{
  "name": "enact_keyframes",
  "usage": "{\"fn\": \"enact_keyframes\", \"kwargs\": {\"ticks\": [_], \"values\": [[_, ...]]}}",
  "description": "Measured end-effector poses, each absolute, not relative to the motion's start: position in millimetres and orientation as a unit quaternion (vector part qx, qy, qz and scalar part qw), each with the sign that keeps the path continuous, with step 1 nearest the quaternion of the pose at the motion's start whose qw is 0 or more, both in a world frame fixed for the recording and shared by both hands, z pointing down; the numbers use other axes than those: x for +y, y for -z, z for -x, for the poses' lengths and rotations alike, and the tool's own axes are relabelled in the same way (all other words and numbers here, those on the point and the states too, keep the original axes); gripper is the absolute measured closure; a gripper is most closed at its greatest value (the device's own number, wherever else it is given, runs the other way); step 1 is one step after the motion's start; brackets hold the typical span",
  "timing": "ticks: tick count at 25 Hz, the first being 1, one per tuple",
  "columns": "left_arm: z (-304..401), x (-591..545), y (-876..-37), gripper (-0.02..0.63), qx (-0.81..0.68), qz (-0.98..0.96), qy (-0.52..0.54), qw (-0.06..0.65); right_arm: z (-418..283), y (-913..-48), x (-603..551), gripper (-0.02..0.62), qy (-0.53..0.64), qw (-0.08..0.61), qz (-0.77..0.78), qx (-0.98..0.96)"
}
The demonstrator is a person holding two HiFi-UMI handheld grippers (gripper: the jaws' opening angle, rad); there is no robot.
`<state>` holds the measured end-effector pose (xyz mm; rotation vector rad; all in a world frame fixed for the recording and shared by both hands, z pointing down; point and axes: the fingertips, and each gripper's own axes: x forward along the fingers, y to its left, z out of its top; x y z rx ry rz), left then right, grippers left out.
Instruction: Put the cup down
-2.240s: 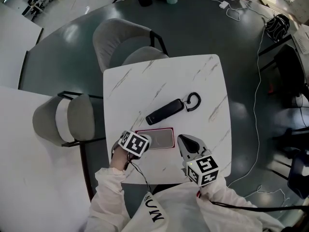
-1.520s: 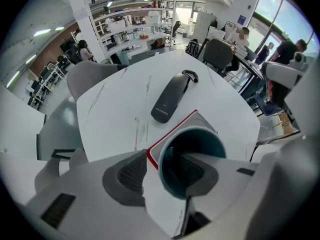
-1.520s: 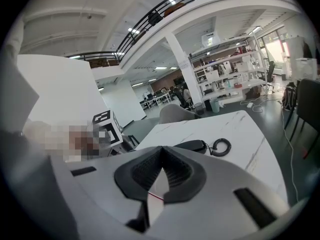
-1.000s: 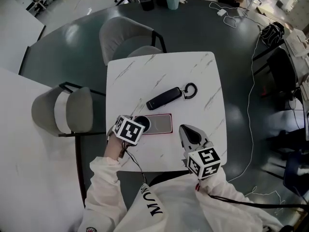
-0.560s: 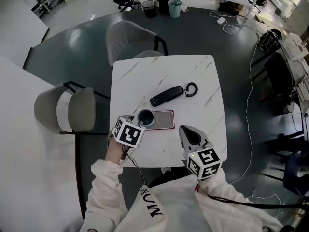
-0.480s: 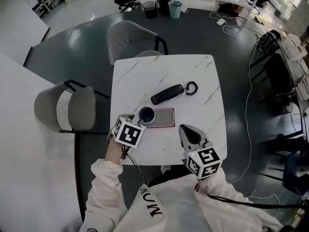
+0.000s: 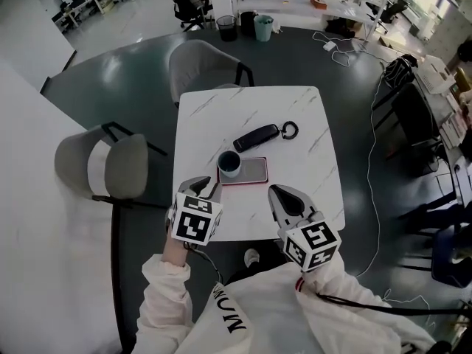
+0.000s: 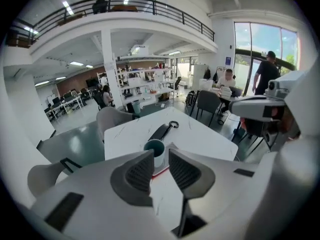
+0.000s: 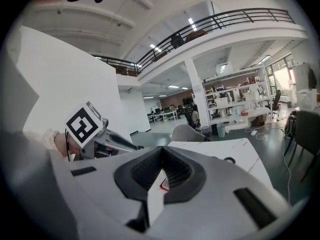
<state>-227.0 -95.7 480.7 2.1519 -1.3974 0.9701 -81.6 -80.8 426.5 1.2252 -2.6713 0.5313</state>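
A dark teal cup (image 7: pixel 229 164) stands upright on the left end of a flat pink-edged slab (image 7: pixel 252 170) on the white marble table (image 7: pixel 302 161). My left gripper (image 7: pixel 207 190) hangs just short of the cup, near the table's front edge. Its jaws are closing with nothing between them. In the left gripper view the cup (image 8: pixel 156 152) shows beyond the two grey fingers (image 8: pixel 139 172), apart from them. My right gripper (image 7: pixel 284 201) is shut and empty over the table's near edge, right of the slab; its pads (image 9: pixel 150 170) meet in the right gripper view.
A black handset with a ring (image 7: pixel 259 136) lies just behind the slab. One grey chair (image 7: pixel 200 62) stands at the table's far side and another (image 7: pixel 99 167) at its left. Cables (image 7: pixel 383 124) trail over the floor on the right.
My left gripper has drawn back toward the near table edge, away from the cup, which stays standing on the slab. The right gripper has hardly moved.
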Motion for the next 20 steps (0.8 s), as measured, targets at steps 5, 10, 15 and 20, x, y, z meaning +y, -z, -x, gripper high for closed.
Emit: {"fn": "enact_keyframes", "kwargs": {"ticks": [5, 10, 15, 20], "values": [[216, -63, -443, 0.574, -0.53, -0.79, -0.266, 0.16, 78, -405, -60, 0.591, -0.163, 0.055, -0.416, -0.893], [210, -32, -421, 0.597, -0.564, -0.786, -0.209, 0.142, 69, -394, -46, 0.591, -0.157, 0.046, -0.422, -0.892], [206, -8, -407, 0.597, -0.604, -0.772, -0.157, 0.124, 63, -387, -38, 0.591, -0.152, 0.041, -0.418, -0.895], [193, -2, -410, 0.597, -0.625, -0.76, -0.138, 0.111, 57, -392, -36, 0.591, -0.155, 0.04, -0.409, -0.898]]}}
